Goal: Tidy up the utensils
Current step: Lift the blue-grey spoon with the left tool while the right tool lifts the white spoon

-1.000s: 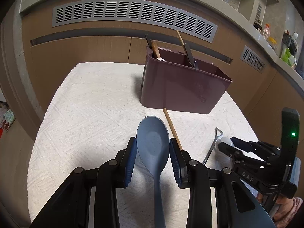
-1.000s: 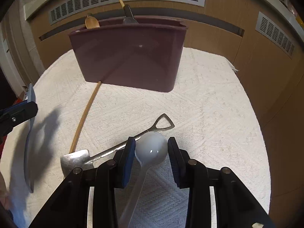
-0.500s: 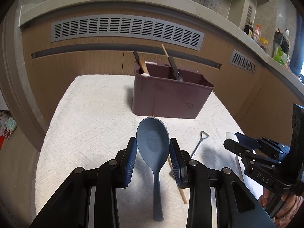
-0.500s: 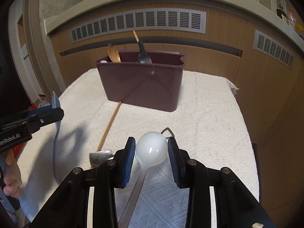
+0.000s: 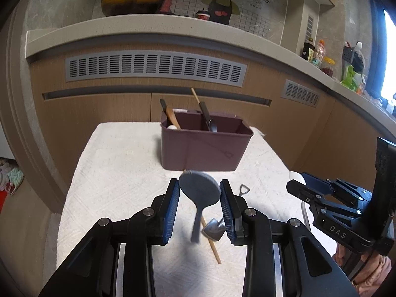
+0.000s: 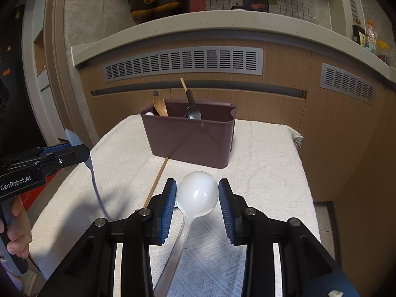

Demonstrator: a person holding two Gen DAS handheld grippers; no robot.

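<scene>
My left gripper (image 5: 199, 188) is shut on the bowl of a blue-grey spoon (image 5: 199, 185), whose handle hangs down and slightly left above the towel. Held the same way, a white spoon (image 6: 197, 194) sits by its bowl in my shut right gripper (image 6: 197, 191), its handle running back under the gripper. Ahead of both stands the maroon utensil bin (image 5: 205, 148) (image 6: 190, 143), holding a wooden spoon (image 6: 160, 106), a black-handled metal spoon (image 6: 193, 111) and a thin stick. The right gripper (image 5: 295, 185) also shows at the right of the left wrist view, and the left gripper (image 6: 81, 151) at the left of the right wrist view.
A white textured towel (image 5: 118, 173) covers the table. On it, in front of the bin, lie a wooden stick (image 5: 210, 241) (image 6: 156, 183) and a small metal shovel-shaped spoon (image 5: 214, 227). Wooden cabinets with grey vents (image 5: 156, 68) rise behind the table. A hand (image 6: 17, 232) holds the left gripper.
Both grippers have risen and pulled back from the bin, lifting their spoons off the towel. The blue spoon's handle now hangs tilted to the left. The stick and shovel spoon stay on the towel.
</scene>
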